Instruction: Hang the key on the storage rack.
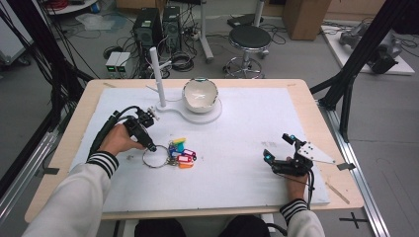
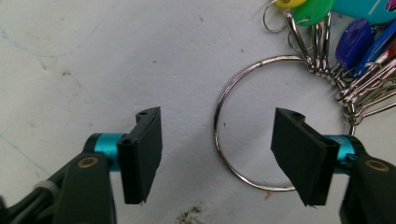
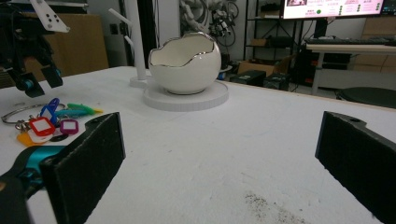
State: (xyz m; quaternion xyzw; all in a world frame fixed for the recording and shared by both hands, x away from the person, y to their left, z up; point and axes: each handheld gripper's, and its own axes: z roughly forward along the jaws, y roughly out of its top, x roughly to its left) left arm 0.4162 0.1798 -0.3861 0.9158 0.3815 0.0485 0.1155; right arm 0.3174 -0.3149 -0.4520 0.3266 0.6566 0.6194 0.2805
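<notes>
Steel key ring with coloured plastic tags lies mid-desk, toward the left edge. Left claw straddles its wire, not yet pinching, apparently for pickup. Right claw idles open by the right edge.

On the worktop lies a foam board that covers most of it. At the far middle of the board is a flat stand; an egg-shaped bowl sits on it, and an upright post rises at the left of the bowl. Nearer to the person, left of centre, lies a key ring with a bunch of key tags attached at its right. The left gripper is over the ring's left edge. The right gripper is well apart, near the board's right edge.
</notes>
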